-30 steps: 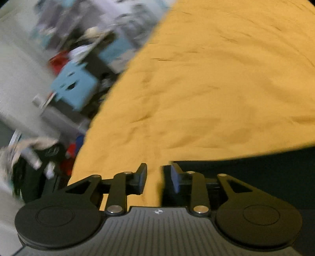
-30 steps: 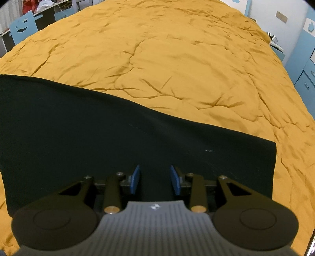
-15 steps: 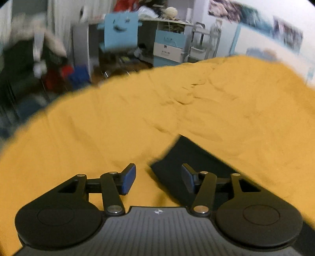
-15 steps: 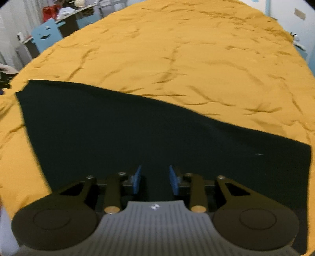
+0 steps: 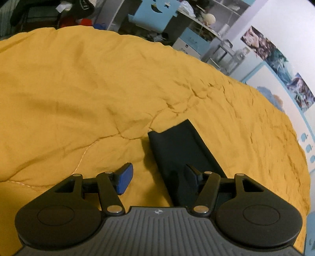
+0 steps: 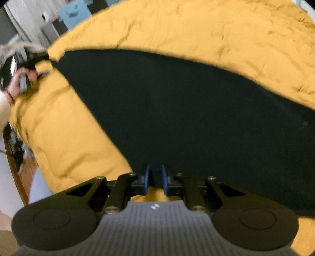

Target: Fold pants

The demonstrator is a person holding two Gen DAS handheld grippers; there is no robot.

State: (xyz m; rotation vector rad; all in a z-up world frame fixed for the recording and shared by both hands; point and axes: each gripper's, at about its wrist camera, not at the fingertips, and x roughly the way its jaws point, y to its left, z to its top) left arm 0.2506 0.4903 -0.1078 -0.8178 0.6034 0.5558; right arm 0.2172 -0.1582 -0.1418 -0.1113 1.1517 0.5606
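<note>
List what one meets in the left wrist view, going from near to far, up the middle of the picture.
Left gripper → dark pants → yellow bedspread → blue chair.

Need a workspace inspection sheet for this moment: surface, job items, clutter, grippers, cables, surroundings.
Surface: orange quilt on a bed, wrinkled.
Job's things: dark pants lying flat on the quilt.
Clutter: nothing seen on the quilt.
Grippers: left gripper jaws have just been opening, wide over the pants' edge, nothing gripped. Right gripper jaws have just been closing on the pants' near edge.
Cables: nothing seen.
Surroundings: blue chair, cluttered shelves, wall pictures.
</note>
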